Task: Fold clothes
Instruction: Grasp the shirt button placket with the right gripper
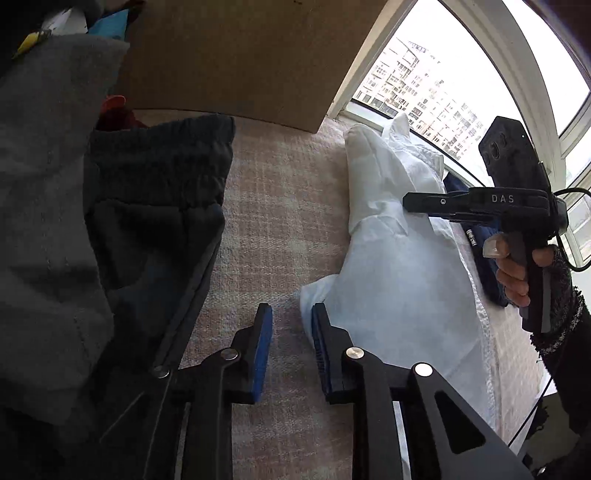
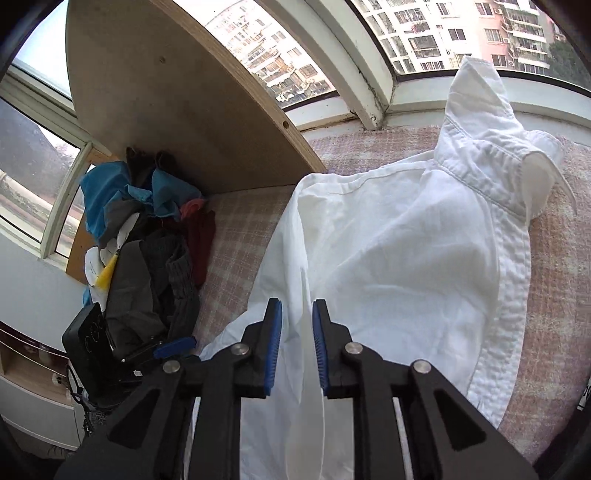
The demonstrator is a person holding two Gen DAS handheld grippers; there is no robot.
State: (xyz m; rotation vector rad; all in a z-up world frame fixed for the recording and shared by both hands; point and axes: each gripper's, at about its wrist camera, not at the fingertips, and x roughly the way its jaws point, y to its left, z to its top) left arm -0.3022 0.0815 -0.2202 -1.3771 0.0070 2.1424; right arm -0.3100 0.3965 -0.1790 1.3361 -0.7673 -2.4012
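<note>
I see a pink checked cover (image 2: 240, 229) spread over the work surface, reaching back to the sill. A brown board (image 2: 166, 110) stands on edge at the back left, leaning up toward the window (image 2: 424, 44). Through the glass I can make out tower blocks (image 2: 491, 33), pale and pinkish, in daylight. White window frames (image 2: 373, 81) curve across the top. Far left I see a white wall (image 2: 33, 291) and a low shelf (image 2: 26, 369) below it.
</note>
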